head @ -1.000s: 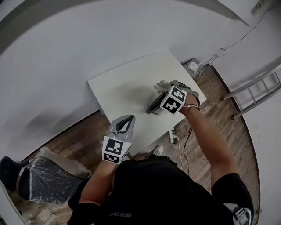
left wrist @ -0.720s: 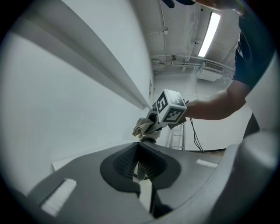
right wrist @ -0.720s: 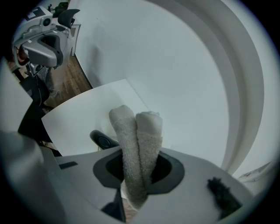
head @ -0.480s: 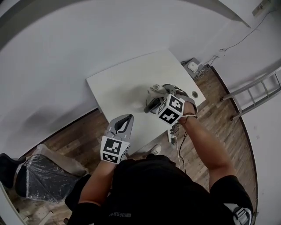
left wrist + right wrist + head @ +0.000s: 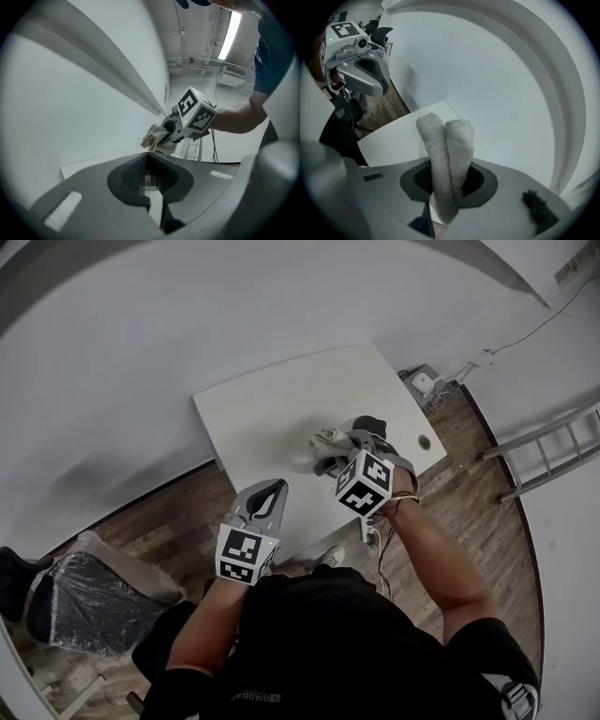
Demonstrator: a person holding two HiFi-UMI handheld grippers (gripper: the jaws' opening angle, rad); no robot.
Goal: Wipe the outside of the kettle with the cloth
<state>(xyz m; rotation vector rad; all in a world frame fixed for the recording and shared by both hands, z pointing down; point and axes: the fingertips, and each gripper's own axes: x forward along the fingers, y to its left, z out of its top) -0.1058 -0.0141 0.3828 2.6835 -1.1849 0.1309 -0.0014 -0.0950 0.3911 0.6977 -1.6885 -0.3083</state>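
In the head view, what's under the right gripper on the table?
The right gripper is shut on a folded cloth, held over the kettle on the white table. Only a dark part of the kettle shows; the rest is covered by cloth and gripper.

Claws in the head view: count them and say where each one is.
2. The left claw, shut and empty, is at the near edge of the table. The right claw is farther out over the table, shut on the cloth.
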